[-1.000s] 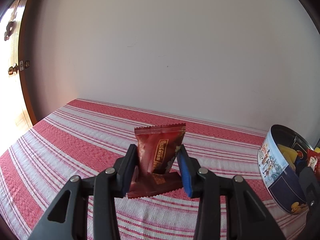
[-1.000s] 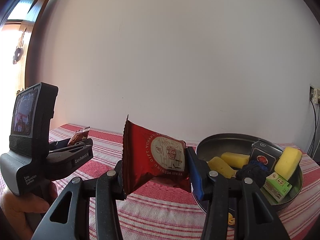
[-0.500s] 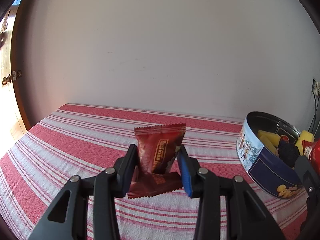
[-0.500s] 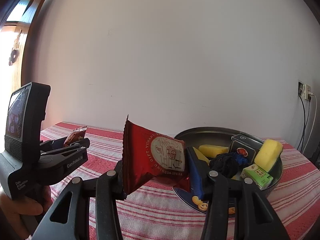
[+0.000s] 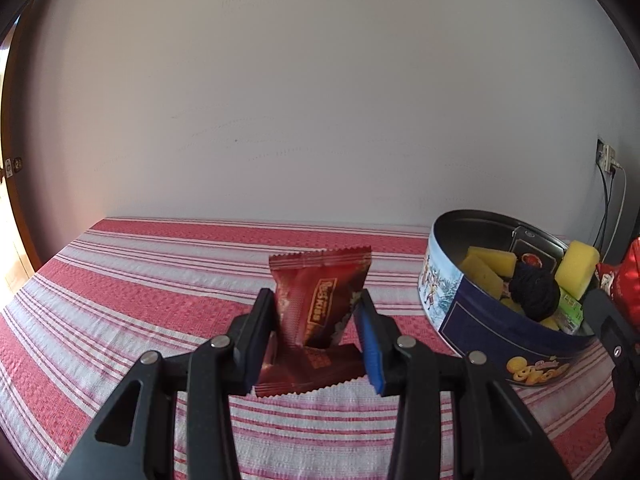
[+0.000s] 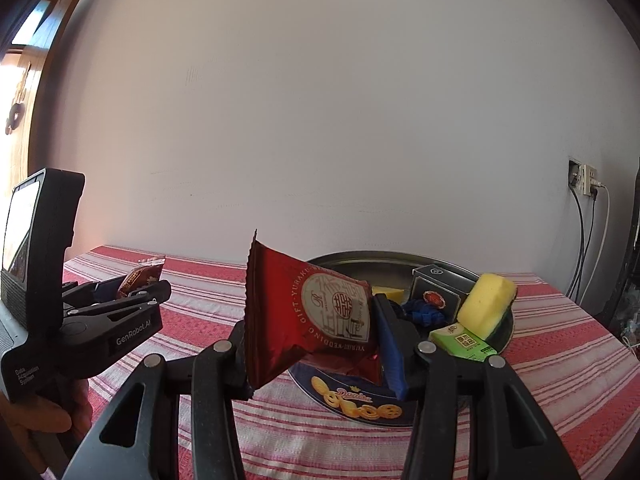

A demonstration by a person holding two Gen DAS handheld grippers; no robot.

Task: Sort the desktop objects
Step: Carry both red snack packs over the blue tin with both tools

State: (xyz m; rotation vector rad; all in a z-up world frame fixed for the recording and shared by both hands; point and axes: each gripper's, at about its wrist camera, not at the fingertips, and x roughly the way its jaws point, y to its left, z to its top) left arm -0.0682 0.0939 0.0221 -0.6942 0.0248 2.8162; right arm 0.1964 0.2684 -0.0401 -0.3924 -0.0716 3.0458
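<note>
My left gripper is shut on a dark red snack packet, held upright above the striped tablecloth; a second packet part shows under the jaws. My right gripper is shut on a shiny red wedding-gift packet, held just in front of the blue round cookie tin. The tin stands open at the right in the left wrist view. The left gripper also shows in the right wrist view, to the left of the tin.
The tin holds yellow sponges, a dark box, a blue-black yarn ball and a green packet. A red-and-white striped tablecloth covers the table. A wall socket with cables is at the right.
Both grippers have swung to the right with their packets held; the tin has come further into view on the left wrist view and closer to the right gripper.
</note>
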